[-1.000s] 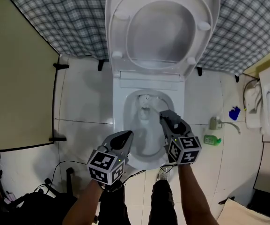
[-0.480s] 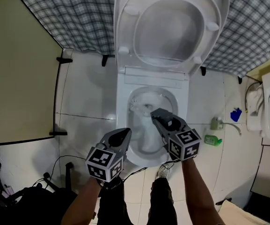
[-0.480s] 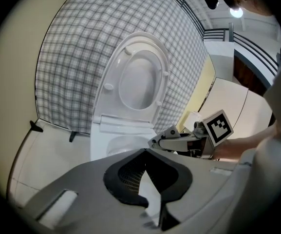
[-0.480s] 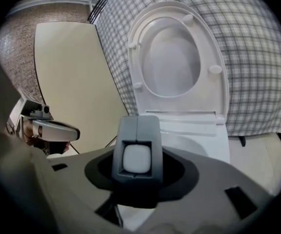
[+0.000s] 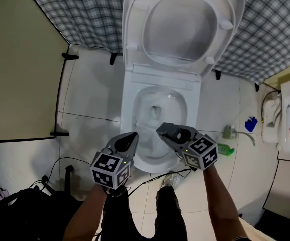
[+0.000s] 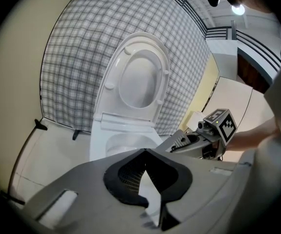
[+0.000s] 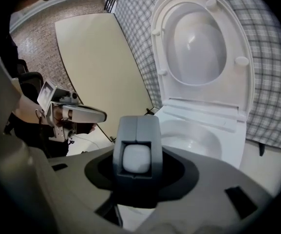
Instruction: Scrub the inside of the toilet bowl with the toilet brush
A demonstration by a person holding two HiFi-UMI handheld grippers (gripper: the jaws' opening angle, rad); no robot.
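Note:
The white toilet bowl (image 5: 129, 115) stands open, its seat and lid (image 5: 182, 24) raised against the plaid wall. My right gripper (image 5: 164, 130) hangs over the bowl's near right rim and points left across it. It is shut on the toilet brush's grey handle (image 7: 137, 155), whose white-capped end faces the right gripper view's camera. The brush head is hidden. My left gripper (image 5: 131, 137) hovers over the near left rim, shut, with nothing in it. The left gripper view shows the bowl (image 6: 101, 136) and the right gripper (image 6: 180, 143).
A beige partition (image 5: 19, 84) walls off the left side. On the tiled floor to the right lie a green bottle (image 5: 227, 149), a pipe fitting (image 5: 230, 131) and a blue item (image 5: 251, 123). Dark cables (image 5: 59, 177) trail at lower left. A shoe (image 5: 167, 181) stands below the bowl.
The right gripper has swung back toward the near rim and rolled, now pointing left across the bowl. The brush head seen in the bowl earlier no longer shows. The left gripper barely moved.

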